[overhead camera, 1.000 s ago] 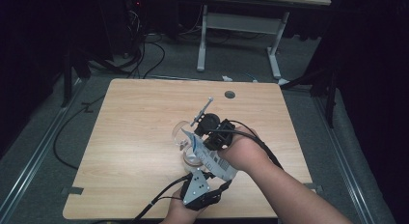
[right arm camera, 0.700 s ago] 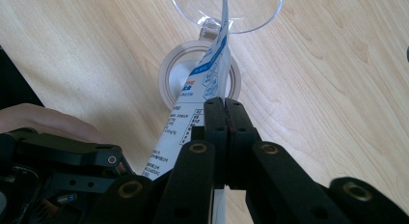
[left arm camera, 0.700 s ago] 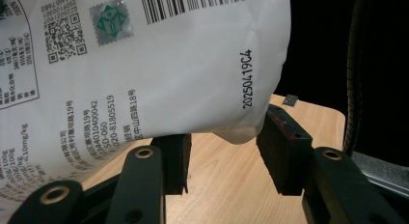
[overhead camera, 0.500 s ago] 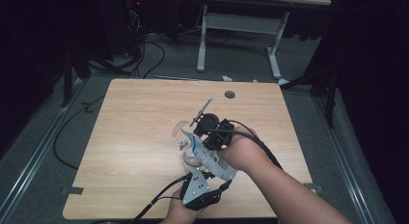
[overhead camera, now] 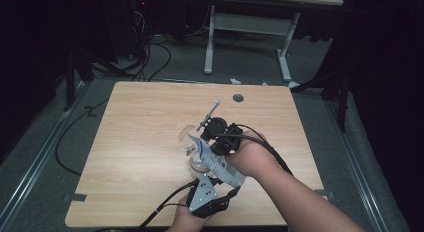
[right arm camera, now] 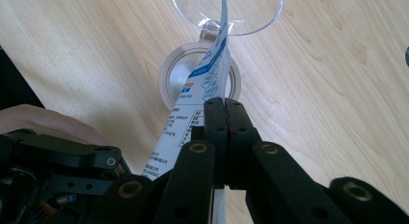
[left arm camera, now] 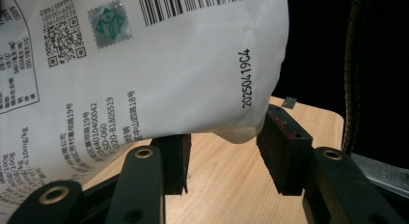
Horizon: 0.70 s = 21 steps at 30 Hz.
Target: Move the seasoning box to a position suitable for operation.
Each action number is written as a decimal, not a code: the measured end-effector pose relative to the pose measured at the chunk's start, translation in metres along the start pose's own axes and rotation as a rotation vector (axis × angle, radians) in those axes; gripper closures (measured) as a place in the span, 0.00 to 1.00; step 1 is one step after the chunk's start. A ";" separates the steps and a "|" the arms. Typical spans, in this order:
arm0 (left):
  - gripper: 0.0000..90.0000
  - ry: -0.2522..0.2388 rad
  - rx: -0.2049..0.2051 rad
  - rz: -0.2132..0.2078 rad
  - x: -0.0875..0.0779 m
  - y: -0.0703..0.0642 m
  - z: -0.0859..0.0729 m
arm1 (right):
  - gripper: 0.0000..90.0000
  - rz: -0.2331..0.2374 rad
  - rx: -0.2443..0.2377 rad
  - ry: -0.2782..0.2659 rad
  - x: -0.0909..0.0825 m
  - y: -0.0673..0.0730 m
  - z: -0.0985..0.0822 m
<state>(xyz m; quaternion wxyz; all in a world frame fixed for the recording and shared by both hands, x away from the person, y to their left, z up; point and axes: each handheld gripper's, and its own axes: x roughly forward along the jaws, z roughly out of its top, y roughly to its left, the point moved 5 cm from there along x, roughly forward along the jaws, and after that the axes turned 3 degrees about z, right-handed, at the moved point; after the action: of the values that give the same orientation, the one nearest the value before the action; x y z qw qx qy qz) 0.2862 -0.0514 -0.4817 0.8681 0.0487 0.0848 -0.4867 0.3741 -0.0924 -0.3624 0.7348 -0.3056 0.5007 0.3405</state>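
Your right gripper [right arm camera: 225,119] pinches the white sachet [right arm camera: 205,91] above the stemmed glass [right arm camera: 226,11]; your left gripper [left arm camera: 224,159] stands half open under it. A pull may tip the glass.

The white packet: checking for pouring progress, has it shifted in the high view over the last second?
No. The white packet keeps its place below the round hole in the table.

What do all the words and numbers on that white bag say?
On the white bag:
"2025041 9C4", a stamped code
"020-81805519"
"SD-060"
A barcode, two QR codes and a green seal, no words readable.
The Chinese lines and the small table are too small to read surely.
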 end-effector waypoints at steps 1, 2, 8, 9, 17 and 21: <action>0.63 0.000 0.000 0.000 0.000 0.000 0.000 | 1.00 0.000 0.001 0.000 0.000 0.000 0.000; 0.63 0.000 0.000 -0.001 0.000 0.000 0.000 | 1.00 0.000 0.001 -0.001 0.000 0.000 0.000; 0.63 -0.002 0.000 -0.002 0.000 0.000 0.001 | 1.00 0.002 0.001 -0.002 0.000 0.000 0.000; 0.63 -0.002 0.000 -0.003 0.000 0.000 0.001 | 1.00 0.002 0.001 -0.003 0.000 0.000 0.000; 0.63 -0.005 -0.001 -0.001 0.000 0.000 0.001 | 1.00 0.002 -0.005 -0.006 0.000 0.001 0.001; 0.63 -0.007 -0.002 -0.001 -0.001 0.001 0.002 | 1.00 0.001 -0.003 -0.004 0.000 0.001 0.002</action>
<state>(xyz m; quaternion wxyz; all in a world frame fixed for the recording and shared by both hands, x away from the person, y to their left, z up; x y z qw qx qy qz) 0.2866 -0.0505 -0.4799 0.8682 0.0458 0.0822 -0.4872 0.3742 -0.0901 -0.3616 0.7351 -0.3059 0.4989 0.3424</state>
